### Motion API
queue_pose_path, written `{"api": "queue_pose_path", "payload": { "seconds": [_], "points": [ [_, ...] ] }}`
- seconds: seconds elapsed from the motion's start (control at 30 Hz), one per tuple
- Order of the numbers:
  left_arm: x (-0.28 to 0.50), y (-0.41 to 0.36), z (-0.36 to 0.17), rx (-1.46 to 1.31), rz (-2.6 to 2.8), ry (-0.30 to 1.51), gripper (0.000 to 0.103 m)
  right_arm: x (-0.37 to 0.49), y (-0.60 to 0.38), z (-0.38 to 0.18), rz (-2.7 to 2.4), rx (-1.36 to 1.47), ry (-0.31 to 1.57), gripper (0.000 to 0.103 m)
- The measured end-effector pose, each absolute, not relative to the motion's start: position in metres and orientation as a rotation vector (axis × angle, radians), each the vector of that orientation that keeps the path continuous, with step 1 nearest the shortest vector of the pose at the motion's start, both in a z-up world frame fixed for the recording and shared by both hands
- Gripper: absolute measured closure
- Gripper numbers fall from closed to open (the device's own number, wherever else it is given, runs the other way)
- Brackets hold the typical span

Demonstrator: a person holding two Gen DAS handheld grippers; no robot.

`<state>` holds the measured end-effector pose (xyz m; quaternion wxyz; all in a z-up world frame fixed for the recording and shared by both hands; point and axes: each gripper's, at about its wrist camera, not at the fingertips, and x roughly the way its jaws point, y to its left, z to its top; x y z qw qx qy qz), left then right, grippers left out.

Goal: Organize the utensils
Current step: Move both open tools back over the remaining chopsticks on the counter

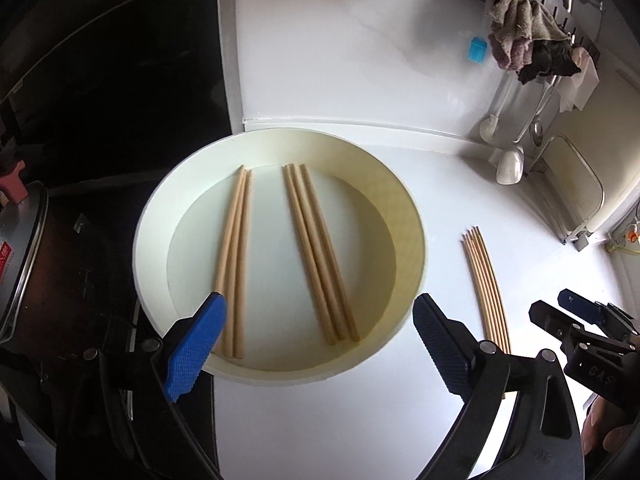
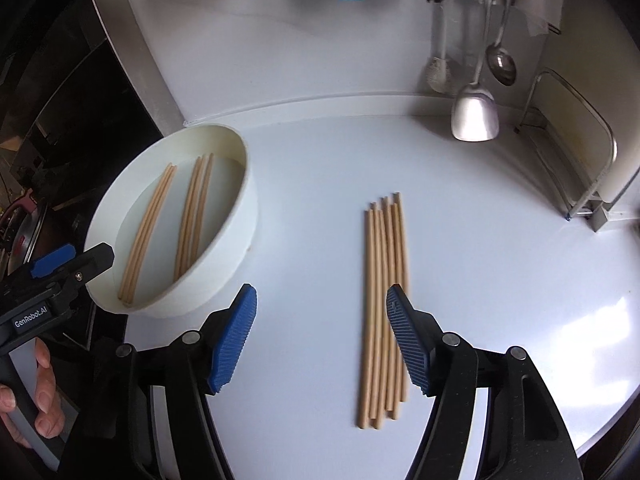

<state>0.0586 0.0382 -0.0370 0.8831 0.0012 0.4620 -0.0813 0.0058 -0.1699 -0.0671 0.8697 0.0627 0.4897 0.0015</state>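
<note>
A round cream basin (image 1: 404, 216) (image 2: 240, 208) sits on the white counter and holds two bundles of wooden chopsticks, a left bundle (image 1: 234, 260) (image 2: 148, 232) and a right bundle (image 1: 320, 256) (image 2: 194, 216). Several more chopsticks (image 2: 384, 304) (image 1: 486, 288) lie in a row on the counter right of the basin. My left gripper (image 1: 320, 316) is open and empty, held over the basin's near rim. My right gripper (image 2: 322, 300) is open and empty, hovering just left of the loose chopsticks, its right finger (image 2: 404, 328) over them.
Ladles and a spatula (image 2: 476, 112) hang at the back right beside a metal rack (image 2: 576, 160). Cloths (image 1: 524, 36) hang above. A dark stove area with a pot (image 1: 20, 256) lies left of the basin. A blue block (image 1: 477, 50) sits on the wall.
</note>
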Motion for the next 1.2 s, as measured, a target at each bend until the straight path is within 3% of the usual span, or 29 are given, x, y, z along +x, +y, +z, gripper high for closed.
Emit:
{"api": "queue_pose_path", "payload": {
  "seconds": [0.7, 1.2],
  "points": [
    [0.026, -0.073, -0.070, 0.039, -0.233, 0.984, 0.009, -0.025, -0.265, -0.123, -0.067, 0.184, 1.043, 0.038],
    [0.032, -0.087, -0.107, 0.015, -0.215, 0.958, 0.009, 0.003, -0.268, -0.159, 0.004, 0.170, 0.974, 0.038]
  ]
}}
